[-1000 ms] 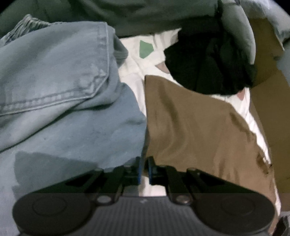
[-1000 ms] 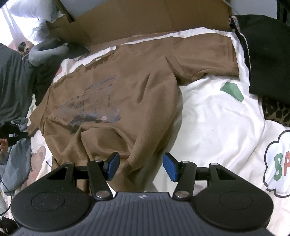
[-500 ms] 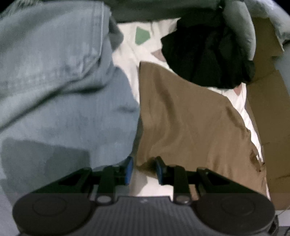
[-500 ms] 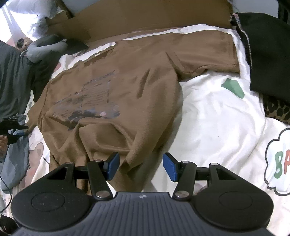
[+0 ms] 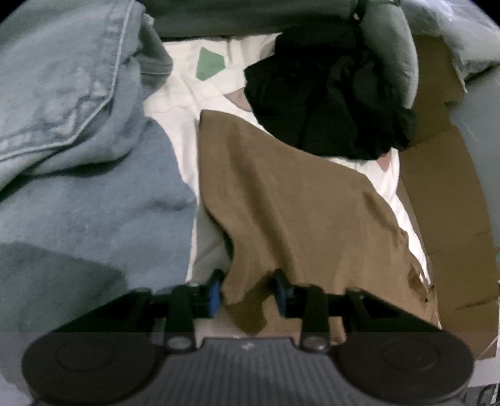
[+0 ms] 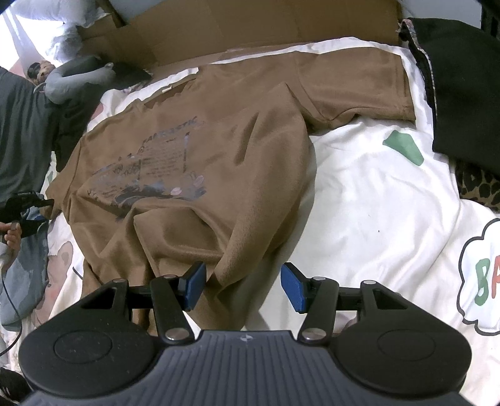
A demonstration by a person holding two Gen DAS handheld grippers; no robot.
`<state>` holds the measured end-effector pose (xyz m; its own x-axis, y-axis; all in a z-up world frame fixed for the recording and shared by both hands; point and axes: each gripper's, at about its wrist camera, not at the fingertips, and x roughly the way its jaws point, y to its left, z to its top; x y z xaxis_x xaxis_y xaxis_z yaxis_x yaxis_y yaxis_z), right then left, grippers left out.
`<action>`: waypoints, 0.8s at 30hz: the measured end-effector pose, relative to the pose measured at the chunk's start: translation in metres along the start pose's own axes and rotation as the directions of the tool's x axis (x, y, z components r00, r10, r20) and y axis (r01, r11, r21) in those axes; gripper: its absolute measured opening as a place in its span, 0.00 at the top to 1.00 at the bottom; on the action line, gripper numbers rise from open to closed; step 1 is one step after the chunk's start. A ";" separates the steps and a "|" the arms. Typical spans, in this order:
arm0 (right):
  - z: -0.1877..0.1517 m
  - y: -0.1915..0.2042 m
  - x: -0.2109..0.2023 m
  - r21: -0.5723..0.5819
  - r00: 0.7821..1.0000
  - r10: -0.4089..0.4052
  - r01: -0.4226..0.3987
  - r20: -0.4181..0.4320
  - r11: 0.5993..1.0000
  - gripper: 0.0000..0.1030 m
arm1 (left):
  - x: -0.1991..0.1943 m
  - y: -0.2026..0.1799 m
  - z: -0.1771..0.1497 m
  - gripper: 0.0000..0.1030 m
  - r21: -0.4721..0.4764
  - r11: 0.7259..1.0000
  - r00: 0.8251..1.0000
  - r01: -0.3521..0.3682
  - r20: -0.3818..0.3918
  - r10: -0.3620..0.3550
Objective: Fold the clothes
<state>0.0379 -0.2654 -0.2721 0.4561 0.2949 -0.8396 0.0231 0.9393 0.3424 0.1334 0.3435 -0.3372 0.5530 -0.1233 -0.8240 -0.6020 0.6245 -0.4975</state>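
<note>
A brown shirt [image 6: 193, 175] lay spread on a white sheet [image 6: 375, 203]. The left gripper [image 5: 248, 292] had its jaws narrowly apart and just closing around the shirt's edge. The right gripper [image 6: 243, 285] stood wide over a fold.

- A bed carries everything, covered by a white duvet [image 6: 368, 200] printed with cartoon shapes: a green patch [image 6: 404, 146] at 2 o'clock in the right wrist view and a cloud with coloured letters [image 6: 481, 278] at 4 o'clock.
- Flattened brown cardboard [image 6: 250, 28] lies along the far edge at 12 o'clock.
- A white pillow [image 6: 47, 22] sits at 10 o'clock, in bright light.
- A grey neck pillow [image 6: 75, 78] rests just below it.
</note>
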 end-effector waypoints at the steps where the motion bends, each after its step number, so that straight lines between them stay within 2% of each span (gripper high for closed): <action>1: 0.000 -0.001 0.000 0.002 1.000 0.000 0.000 0.000 1.000 0.42 | -0.003 0.002 -0.002 0.75 -0.006 1.000 1.000 0.012 -0.007 -0.012; 5: 0.000 -0.002 0.000 0.005 1.000 0.000 0.000 0.003 1.000 0.42 | -0.016 0.010 -0.008 0.72 -0.017 0.999 0.998 0.052 -0.024 -0.052; 7: 0.000 -0.002 0.000 0.004 1.000 0.000 0.000 0.004 1.000 0.42 | -0.017 0.012 -0.011 0.66 -0.004 0.998 0.998 0.063 -0.023 -0.063; 8: 0.000 -0.001 0.000 0.004 1.000 0.001 -0.001 0.005 1.000 0.42 | -0.015 0.014 -0.012 0.66 -0.005 0.998 0.997 0.068 -0.029 -0.068; 9: 0.000 -0.001 -0.001 0.002 1.000 0.001 -0.001 0.006 1.000 0.42 | -0.014 0.015 -0.013 0.70 -0.005 0.998 0.997 0.070 -0.033 -0.070; 10: 0.000 0.000 -0.001 0.001 1.000 0.001 -0.001 0.007 1.000 0.42 | -0.014 0.015 -0.012 0.84 0.001 0.998 0.998 0.055 -0.027 -0.055; 13: 0.000 0.000 -0.003 -0.001 1.000 0.001 -0.001 0.009 1.000 0.42 | -0.017 0.013 -0.010 0.88 0.032 0.999 1.000 0.008 -0.002 -0.008; 16: -0.001 -0.001 -0.002 0.004 1.000 -0.001 0.001 0.006 1.000 0.42 | -0.024 0.011 -0.007 0.90 0.055 0.998 0.999 -0.031 0.018 0.030; 20: 0.000 -0.002 0.000 0.004 1.000 -0.004 0.004 0.001 1.000 0.42 | -0.020 0.010 -0.006 0.89 0.093 0.992 0.996 -0.089 0.001 0.089; 24: 0.001 0.000 -0.001 -0.003 1.000 -0.008 0.008 0.001 1.000 0.42 | -0.016 0.008 -0.006 0.81 0.113 0.983 0.989 -0.146 -0.018 0.149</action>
<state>0.0381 -0.2661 -0.2713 0.4564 0.2871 -0.8422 0.0240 0.9422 0.3342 0.1161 0.3457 -0.3295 0.4469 -0.0426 -0.8936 -0.6071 0.7192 -0.3379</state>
